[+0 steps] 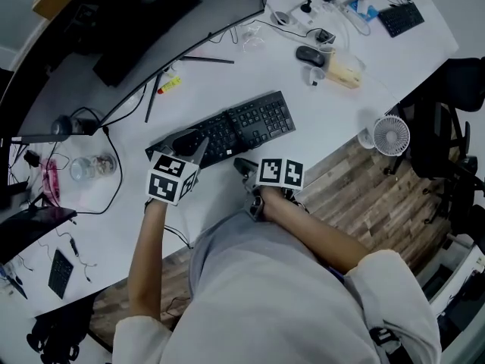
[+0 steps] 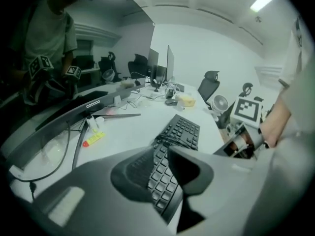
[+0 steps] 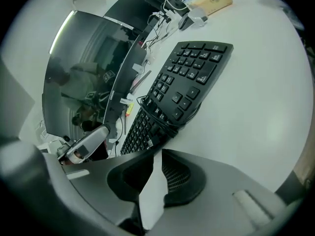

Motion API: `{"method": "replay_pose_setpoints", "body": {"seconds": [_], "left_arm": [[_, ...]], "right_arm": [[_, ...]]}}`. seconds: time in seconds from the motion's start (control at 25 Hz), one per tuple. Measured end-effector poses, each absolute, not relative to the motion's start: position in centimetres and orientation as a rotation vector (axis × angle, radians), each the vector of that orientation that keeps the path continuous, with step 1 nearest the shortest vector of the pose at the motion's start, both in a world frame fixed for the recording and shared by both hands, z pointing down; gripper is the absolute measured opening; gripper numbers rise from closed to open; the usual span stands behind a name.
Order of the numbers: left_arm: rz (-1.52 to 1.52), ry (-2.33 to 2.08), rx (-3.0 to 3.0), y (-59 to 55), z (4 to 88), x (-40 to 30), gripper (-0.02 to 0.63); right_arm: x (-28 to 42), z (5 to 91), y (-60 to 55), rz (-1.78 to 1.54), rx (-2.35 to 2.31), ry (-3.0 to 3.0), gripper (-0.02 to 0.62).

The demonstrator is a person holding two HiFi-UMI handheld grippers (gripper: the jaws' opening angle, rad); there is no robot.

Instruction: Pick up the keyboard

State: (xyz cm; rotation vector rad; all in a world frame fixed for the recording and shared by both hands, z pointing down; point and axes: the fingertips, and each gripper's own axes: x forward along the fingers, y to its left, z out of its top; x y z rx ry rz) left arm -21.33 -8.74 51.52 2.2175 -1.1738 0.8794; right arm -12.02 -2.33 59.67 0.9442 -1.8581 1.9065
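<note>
A black keyboard [image 1: 227, 130] lies flat on the white desk [image 1: 341, 112], with a dark cable wound round its middle. My left gripper [image 1: 191, 144] hovers over the keyboard's left end. In the left gripper view its jaws [image 2: 161, 150] stand a little apart and the keys [image 2: 182, 132] show through the gap; I cannot see any grip on them. My right gripper [image 1: 244, 164] is just in front of the keyboard's near edge. In the right gripper view its fingertips [image 3: 157, 154] almost meet over bare desk, and the keyboard [image 3: 189, 77] lies ahead of them.
A curved monitor [image 1: 144, 21] stands behind the keyboard. A mouse [image 1: 309, 54], a second keyboard [image 1: 402, 17] and loose cables lie at the back right, and a glass jar [image 1: 95, 165] at the left. A small fan [image 1: 390, 135] stands by the desk's edge. Another person [image 2: 47, 48] stands beyond the monitor.
</note>
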Motion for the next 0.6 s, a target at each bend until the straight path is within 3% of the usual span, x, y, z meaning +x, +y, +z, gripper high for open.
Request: {"method": "replay_pose_setpoints", "body": {"seconds": [0.6], "left_arm": [[0.987,-0.988,2.218,-11.3,55.6,-21.2,0.0]], "right_arm": [[-12.1,61.1,-2.3,1.996,0.964,-1.806,0.061]]}}
